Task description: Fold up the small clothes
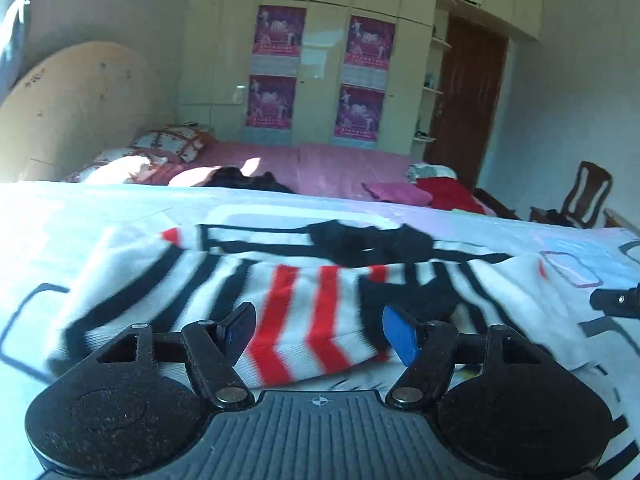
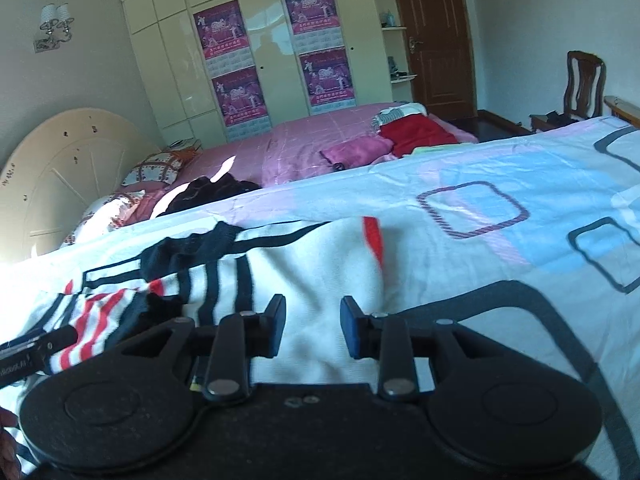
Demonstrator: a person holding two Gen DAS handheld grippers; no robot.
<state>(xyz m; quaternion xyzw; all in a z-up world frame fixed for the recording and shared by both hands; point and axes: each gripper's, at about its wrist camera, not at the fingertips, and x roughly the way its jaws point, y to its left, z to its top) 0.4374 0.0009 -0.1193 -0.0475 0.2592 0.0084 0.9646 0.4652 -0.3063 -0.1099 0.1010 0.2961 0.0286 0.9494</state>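
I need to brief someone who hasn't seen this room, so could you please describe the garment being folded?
Start at the near bed, with its white sheet printed with rounded squares. On it, just ahead of both grippers, lies a small white knit sweater. Unlike the red and pink clothes on the far pink bed, it has black and red stripes and a black collar.

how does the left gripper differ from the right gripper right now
The left gripper stands wide open over the red-striped part of the striped garment; the right gripper is only narrowly open, over the garment's plain white part. Both point down at the same garment on the bed sheet, and neither holds cloth.
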